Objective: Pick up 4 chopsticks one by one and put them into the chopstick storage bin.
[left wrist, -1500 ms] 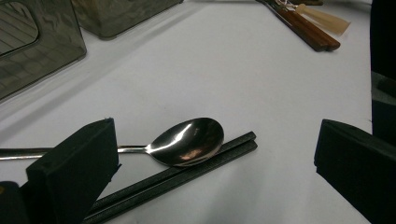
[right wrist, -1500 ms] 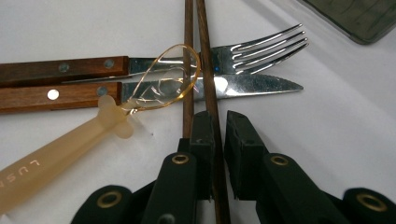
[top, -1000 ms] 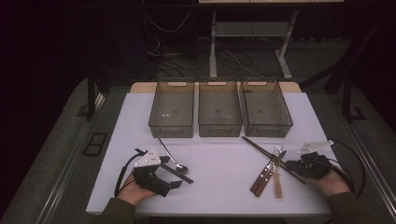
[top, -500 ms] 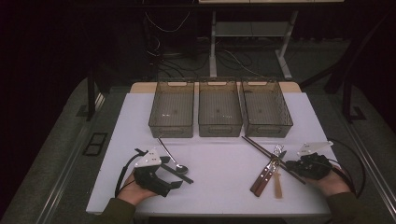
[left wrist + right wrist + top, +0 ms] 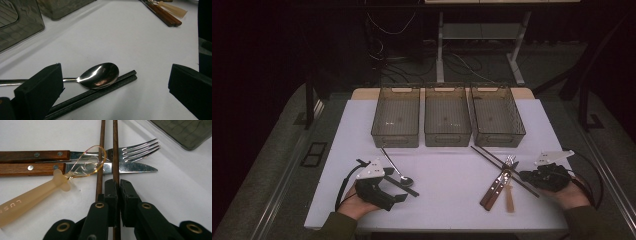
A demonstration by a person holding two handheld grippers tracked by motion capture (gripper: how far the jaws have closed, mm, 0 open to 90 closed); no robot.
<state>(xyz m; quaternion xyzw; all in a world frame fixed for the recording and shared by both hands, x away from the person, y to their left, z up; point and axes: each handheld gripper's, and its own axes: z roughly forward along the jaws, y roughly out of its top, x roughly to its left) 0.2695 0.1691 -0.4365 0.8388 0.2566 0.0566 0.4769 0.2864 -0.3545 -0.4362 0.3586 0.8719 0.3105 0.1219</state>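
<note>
With all 3 bins [image 5: 448, 122] bare, sorting has barely begun: right gripper [image 5: 117, 185] pinches 1 brown chopstick [image 5: 115, 150] beside the fork [image 5: 136, 149], while left gripper [image 5: 115, 87] gapes unladen around the spoon [image 5: 100, 75].

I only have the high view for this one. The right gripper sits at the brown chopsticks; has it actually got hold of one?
Observer: Yes. The right gripper view shows the right gripper shut on one brown chopstick; the second chopstick lies free beside the jaws.
Operator: And the left gripper, is it closed on the spoon?
Observer: No. The left gripper is open, and the metal spoon lies between its jaws, its bowl resting on the black chopsticks.
Operator: What is the pale thing by the knife?
Observer: A plastic spoon; its clear bowl lies over the fork and the knife.
</note>
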